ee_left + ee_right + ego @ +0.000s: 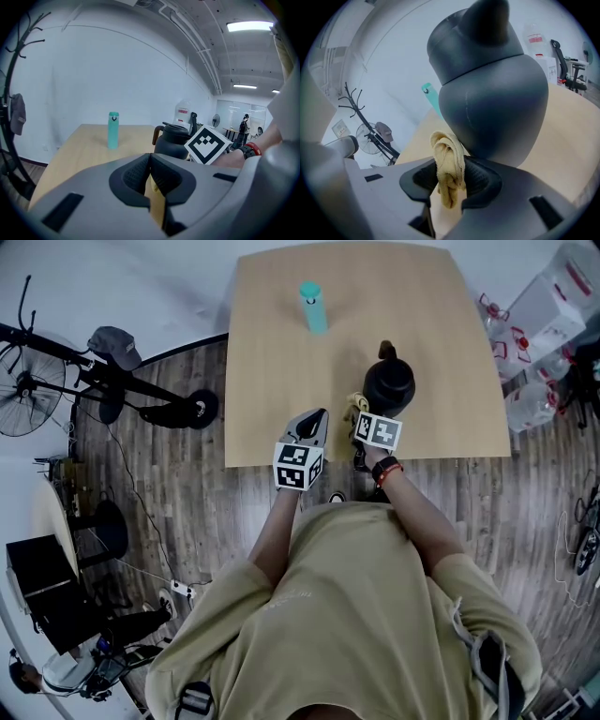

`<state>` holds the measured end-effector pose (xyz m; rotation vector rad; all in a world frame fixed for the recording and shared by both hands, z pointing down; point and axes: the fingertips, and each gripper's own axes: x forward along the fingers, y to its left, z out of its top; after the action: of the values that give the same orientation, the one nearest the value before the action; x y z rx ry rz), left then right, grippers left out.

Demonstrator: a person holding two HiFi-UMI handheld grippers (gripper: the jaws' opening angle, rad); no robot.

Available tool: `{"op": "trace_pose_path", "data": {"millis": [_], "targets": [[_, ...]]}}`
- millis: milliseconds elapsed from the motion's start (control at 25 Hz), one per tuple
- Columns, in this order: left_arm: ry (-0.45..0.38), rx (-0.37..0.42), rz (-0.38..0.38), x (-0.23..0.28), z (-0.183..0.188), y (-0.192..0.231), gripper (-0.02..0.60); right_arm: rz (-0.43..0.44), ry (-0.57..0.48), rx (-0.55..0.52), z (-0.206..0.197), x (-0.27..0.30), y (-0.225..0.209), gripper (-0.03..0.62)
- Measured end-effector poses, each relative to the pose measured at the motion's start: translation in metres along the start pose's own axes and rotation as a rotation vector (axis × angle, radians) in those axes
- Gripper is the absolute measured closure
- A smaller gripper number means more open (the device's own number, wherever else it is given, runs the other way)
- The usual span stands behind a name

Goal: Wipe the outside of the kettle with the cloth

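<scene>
A black kettle (388,382) with a brown handle stands on the wooden table (272,362), near its front edge. My right gripper (360,418) is shut on a bunched yellow cloth (354,406) right at the kettle's near left side. In the right gripper view the cloth (449,164) sticks up between the jaws and touches the kettle's lower wall (487,93). My left gripper (316,420) hovers over the table's front edge, left of the kettle, shut with nothing in it. In the left gripper view the kettle (172,139) shows ahead to the right.
A teal bottle (312,306) stands upright at the table's far middle. On the floor to the left are a fan (23,381) and a stand with a cap (114,345). Clear water jugs (534,395) sit right of the table.
</scene>
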<state>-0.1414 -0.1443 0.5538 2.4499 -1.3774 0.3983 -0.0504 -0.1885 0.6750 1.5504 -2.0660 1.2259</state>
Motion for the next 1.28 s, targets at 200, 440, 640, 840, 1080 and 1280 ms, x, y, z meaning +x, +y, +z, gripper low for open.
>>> {"op": "trace_pose_path", "data": {"millis": [200, 440, 640, 840, 1080, 1280], "targets": [[0.009, -0.011, 0.009, 0.003, -0.005, 0.001, 0.557, 0.001, -0.002, 0.037, -0.001, -0.001, -0.007, 0.450], [0.020, -0.015, 0.004, 0.008, -0.007, -0.008, 0.557, 0.016, 0.005, 0.041, -0.002, -0.006, -0.012, 0.450], [0.026, -0.015, 0.001, 0.015, -0.009, -0.012, 0.557, 0.028, 0.021, 0.014, -0.004, -0.008, -0.017, 0.450], [0.034, -0.017, -0.004, 0.019, -0.010, -0.018, 0.557, 0.045, 0.038, -0.014, -0.006, -0.013, -0.021, 0.450], [0.036, -0.011, -0.012, 0.030, -0.010, -0.027, 0.557, 0.061, 0.070, -0.073, -0.009, -0.021, -0.031, 0.450], [0.037, -0.007, -0.024, 0.038, -0.008, -0.038, 0.557, 0.066, 0.092, -0.099, -0.014, -0.030, -0.043, 0.450]]}}
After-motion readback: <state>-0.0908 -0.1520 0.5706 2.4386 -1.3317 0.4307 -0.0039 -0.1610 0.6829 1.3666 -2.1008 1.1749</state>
